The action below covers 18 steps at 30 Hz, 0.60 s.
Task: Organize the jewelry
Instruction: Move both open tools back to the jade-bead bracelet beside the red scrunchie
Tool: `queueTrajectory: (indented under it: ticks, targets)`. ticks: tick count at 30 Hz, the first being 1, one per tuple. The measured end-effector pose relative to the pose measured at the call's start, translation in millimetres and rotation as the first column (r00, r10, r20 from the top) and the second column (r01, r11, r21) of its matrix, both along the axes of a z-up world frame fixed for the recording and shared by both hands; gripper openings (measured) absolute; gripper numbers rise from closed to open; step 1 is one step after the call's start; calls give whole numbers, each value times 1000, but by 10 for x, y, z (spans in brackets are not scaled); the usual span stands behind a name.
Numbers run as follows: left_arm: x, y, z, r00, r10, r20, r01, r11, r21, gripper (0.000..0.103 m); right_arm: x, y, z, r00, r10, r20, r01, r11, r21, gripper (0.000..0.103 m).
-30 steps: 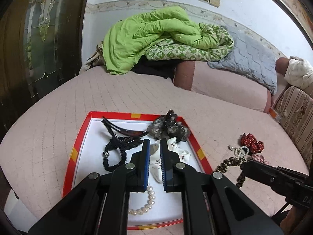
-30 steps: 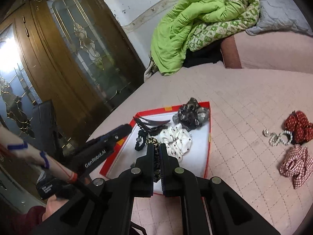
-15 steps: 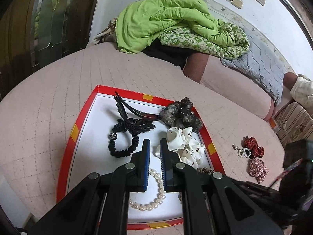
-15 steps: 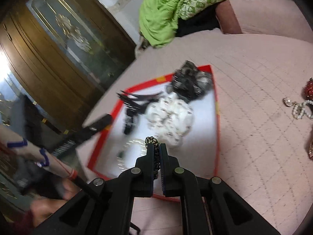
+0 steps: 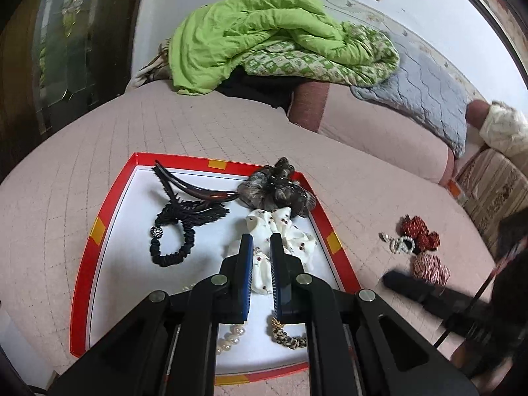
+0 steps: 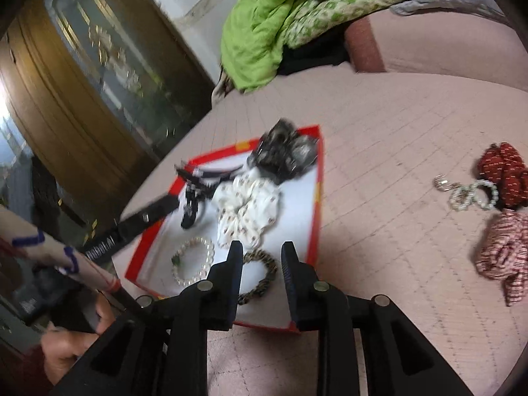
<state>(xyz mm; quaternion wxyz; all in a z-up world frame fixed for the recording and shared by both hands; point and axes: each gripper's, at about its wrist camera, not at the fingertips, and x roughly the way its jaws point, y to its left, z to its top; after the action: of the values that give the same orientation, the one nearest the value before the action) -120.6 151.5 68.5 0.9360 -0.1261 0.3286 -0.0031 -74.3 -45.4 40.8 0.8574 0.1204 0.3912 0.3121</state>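
As my right gripper (image 6: 260, 257) opens its jaws over the red-rimmed tray (image 6: 319, 178), the leopard-print bracelet (image 6: 260, 275) lies loose on the white floor beside the pearl bracelet (image 6: 193, 260). My left gripper (image 5: 261, 257) hovers closed and empty above the white scrunchie (image 5: 280, 231), out of the way.
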Motion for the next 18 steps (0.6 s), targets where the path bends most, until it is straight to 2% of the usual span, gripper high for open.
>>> queueTrajectory:
  ticks: [2, 4, 8, 11, 15, 16, 18]
  targets:
    - [-22, -128, 22, 999, -31, -5, 31, 999, 41, 10, 19, -163, 91, 998, -57, 25, 56, 998, 27, 26]
    - [-46, -260, 51, 997, -71, -4, 71, 996, 47, 10, 88, -407, 140, 991, -132, 25, 131, 990, 48, 26]
    - [-6, -537, 100, 987, -157, -26, 158, 987, 37, 10, 249, -904, 106, 964, -261, -49, 264, 960, 91, 26]
    - [92, -758, 104, 972, -227, -59, 228, 974, 6, 10, 393, -1240, 71, 935, -346, -82, 351, 935, 58, 26]
    - [187, -1031, 79, 955, -285, -82, 285, 959, -7, 11, 678, -1573, -103, 896, -407, -178, 414, 910, 6, 26]
    - [202, -1087, 64, 951, -296, -87, 296, 955, -9, 14, 728, -1638, -117, 888, -422, -183, 429, 903, -2, 26]
    - [220, -1176, 41, 947, -307, -91, 308, 952, -2, 22, 821, -1671, -131, 892, -411, -189, 417, 909, -6, 26]
